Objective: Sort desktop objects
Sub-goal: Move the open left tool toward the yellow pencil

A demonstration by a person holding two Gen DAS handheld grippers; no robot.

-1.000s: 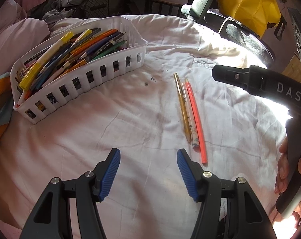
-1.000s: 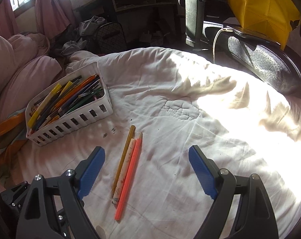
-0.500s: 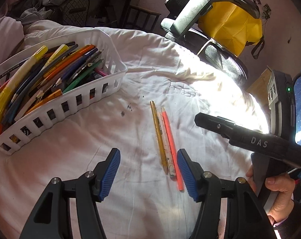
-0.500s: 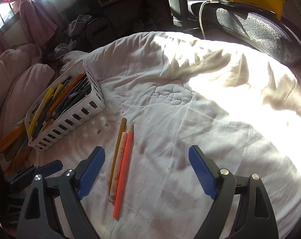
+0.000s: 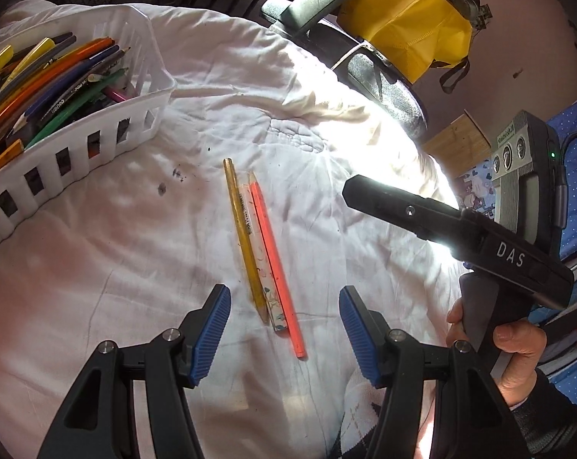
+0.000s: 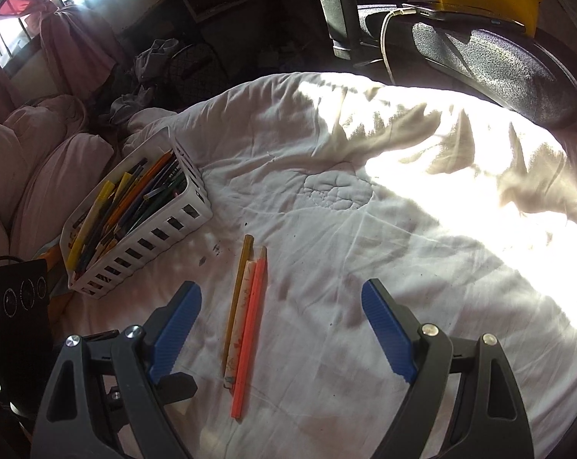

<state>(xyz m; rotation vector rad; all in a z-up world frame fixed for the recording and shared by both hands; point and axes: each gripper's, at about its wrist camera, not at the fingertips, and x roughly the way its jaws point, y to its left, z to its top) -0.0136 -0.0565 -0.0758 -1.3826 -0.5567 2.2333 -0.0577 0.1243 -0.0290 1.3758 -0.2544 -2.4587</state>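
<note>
From your left wrist view, your left gripper (image 5: 282, 331) hangs with its blue-padded jaws spread wide and nothing between them, just above the near ends of three pencils lying side by side on the rumpled white quilt (image 5: 135, 267): a dull yellow wooden pencil (image 5: 244, 239), a white patterned pencil (image 5: 258, 256) and a bright coral-orange pencil (image 5: 275, 264). The three touch along their lengths. The white slotted plastic basket (image 5: 74, 153), packed with coloured pens and pencils, sits at upper left, well apart from them. Your right hand (image 5: 514, 359) holds the other tool's black handle at the right edge.

From your right wrist view, your right gripper (image 6: 280, 331) is likewise wide and empty, and the same three pencils lie between its pads, nearer the left one. The basket stands to the left.
</note>
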